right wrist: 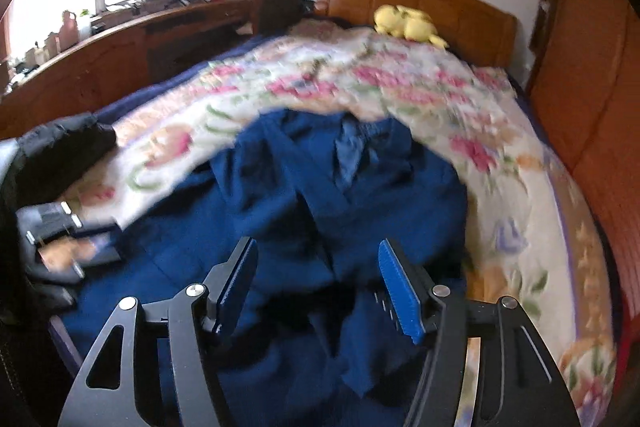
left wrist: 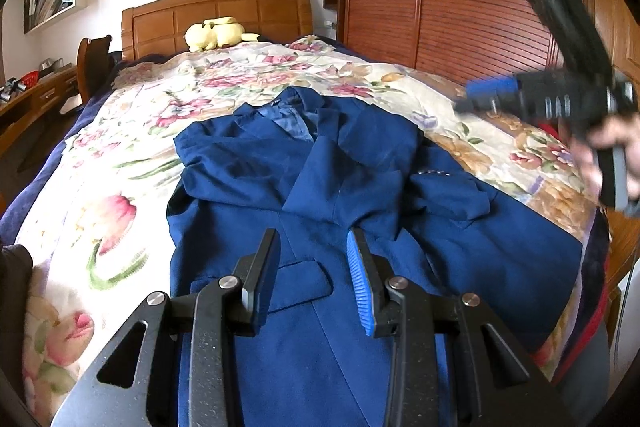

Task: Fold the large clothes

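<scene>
A navy blue suit jacket [left wrist: 340,187] lies spread front-up on the floral bedspread [left wrist: 132,163], collar toward the wooden headboard [left wrist: 216,15], where a yellow plush toy [left wrist: 214,33] sits. The left gripper [left wrist: 314,275] hovers over the jacket's lower front near a flap pocket, jaws partly open and empty. The right gripper [right wrist: 318,287], blurred, is above the jacket's hem side, jaws apart with no cloth pinched between them.

Jacket [left wrist: 320,187] on bedspread [left wrist: 120,155]; plush toy [left wrist: 216,33] behind, by headboard [left wrist: 224,11].
</scene>
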